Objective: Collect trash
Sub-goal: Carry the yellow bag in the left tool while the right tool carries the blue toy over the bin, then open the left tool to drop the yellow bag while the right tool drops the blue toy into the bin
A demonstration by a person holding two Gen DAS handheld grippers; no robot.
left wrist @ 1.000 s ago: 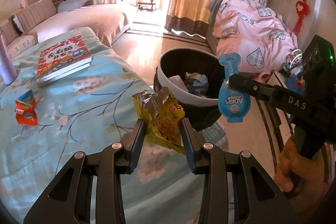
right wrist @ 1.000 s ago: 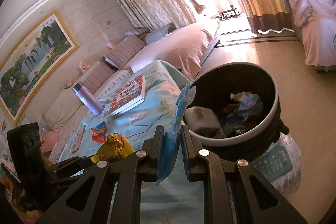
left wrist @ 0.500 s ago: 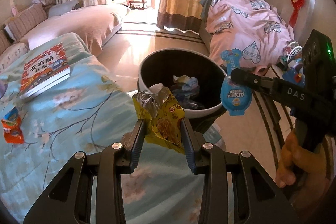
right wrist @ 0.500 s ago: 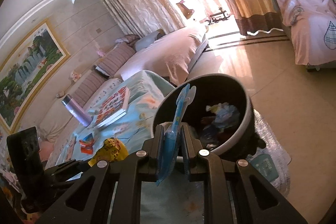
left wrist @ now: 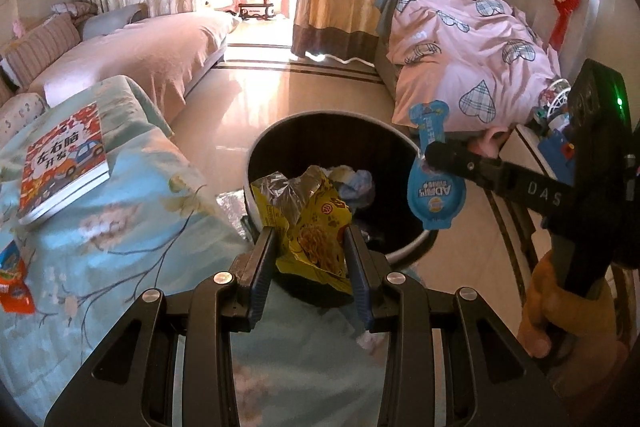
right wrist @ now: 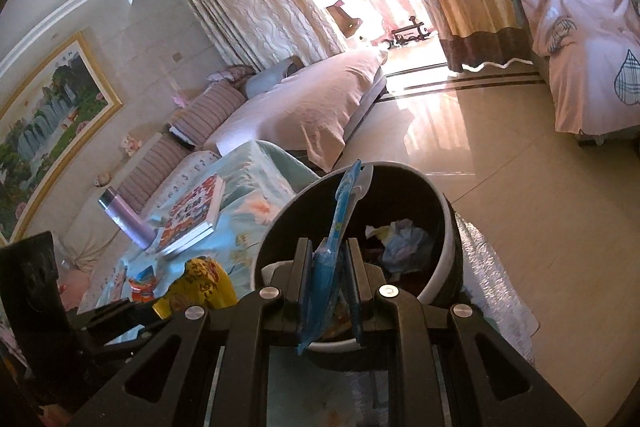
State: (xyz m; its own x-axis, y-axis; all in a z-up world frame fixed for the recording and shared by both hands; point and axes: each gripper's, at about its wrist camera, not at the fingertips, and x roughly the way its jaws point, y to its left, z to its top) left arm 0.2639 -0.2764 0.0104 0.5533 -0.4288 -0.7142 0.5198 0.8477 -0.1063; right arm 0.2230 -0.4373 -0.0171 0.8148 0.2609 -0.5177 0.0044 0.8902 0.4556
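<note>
A crumpled yellow snack bag [left wrist: 316, 227] is pinched in the left gripper [left wrist: 310, 259] at the near rim of the dark trash bin [left wrist: 280, 143]. The right gripper [right wrist: 329, 279] clamps a flat blue packet [right wrist: 332, 251] over the bin's mouth. Beside the bin, the floral blue cloth [left wrist: 132, 227] carries a book [left wrist: 64, 163] and an orange wrapper [left wrist: 12, 283]; bare floor [left wrist: 256, 107] lies beyond.

Left tongs [left wrist: 310, 259] angled downward, fingers clamped on a yellow snack bag [left wrist: 308, 223]; right tongs [right wrist: 329, 281] nearly closed, pinching a flat blue pouch [right wrist: 328, 267] edge-on, hand [left wrist: 568, 311] wrapped round the handle.
</note>
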